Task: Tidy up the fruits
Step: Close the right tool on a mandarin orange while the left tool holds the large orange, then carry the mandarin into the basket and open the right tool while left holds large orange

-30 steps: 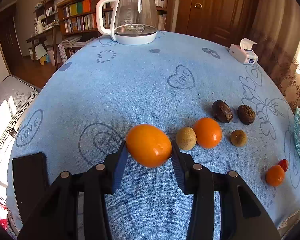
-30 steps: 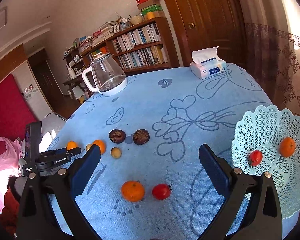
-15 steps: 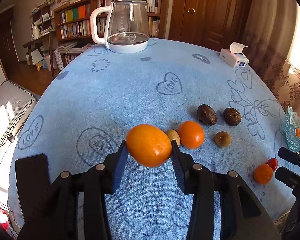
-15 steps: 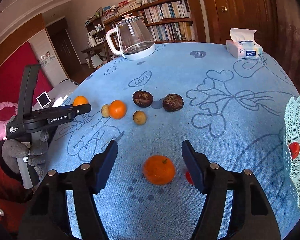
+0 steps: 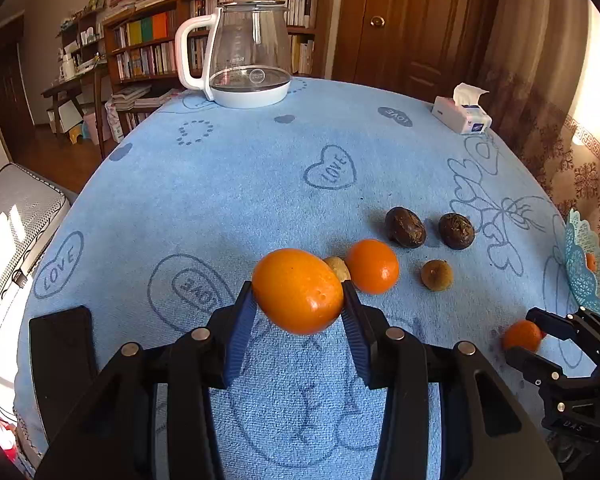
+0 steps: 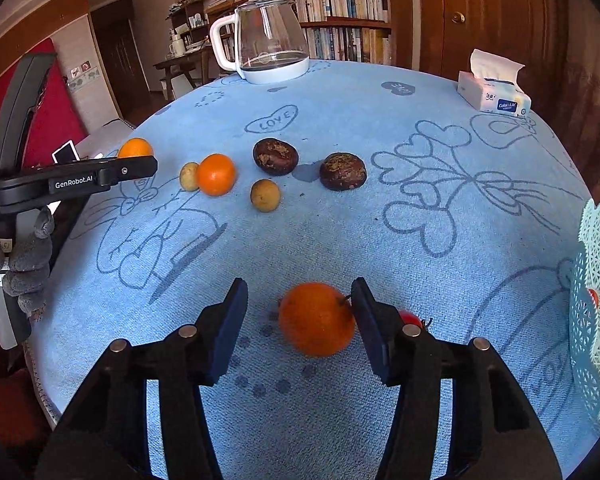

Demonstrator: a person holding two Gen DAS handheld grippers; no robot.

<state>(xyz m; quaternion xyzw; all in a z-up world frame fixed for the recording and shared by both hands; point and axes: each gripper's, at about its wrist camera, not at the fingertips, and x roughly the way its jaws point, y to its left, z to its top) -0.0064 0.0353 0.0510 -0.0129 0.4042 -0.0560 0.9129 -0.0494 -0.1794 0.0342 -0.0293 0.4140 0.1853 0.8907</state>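
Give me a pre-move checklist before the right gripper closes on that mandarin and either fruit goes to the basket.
1. Left gripper grips its orange between both pads: ok.
2. Right gripper open, straddling the mandarin: ok.
3. Mandarin centred between the pads: not ok, it sits against the right pad.
4. Red tomato beside the right finger, clear of the pinch: cannot tell.
5. Basket has room: cannot tell, mostly out of frame.
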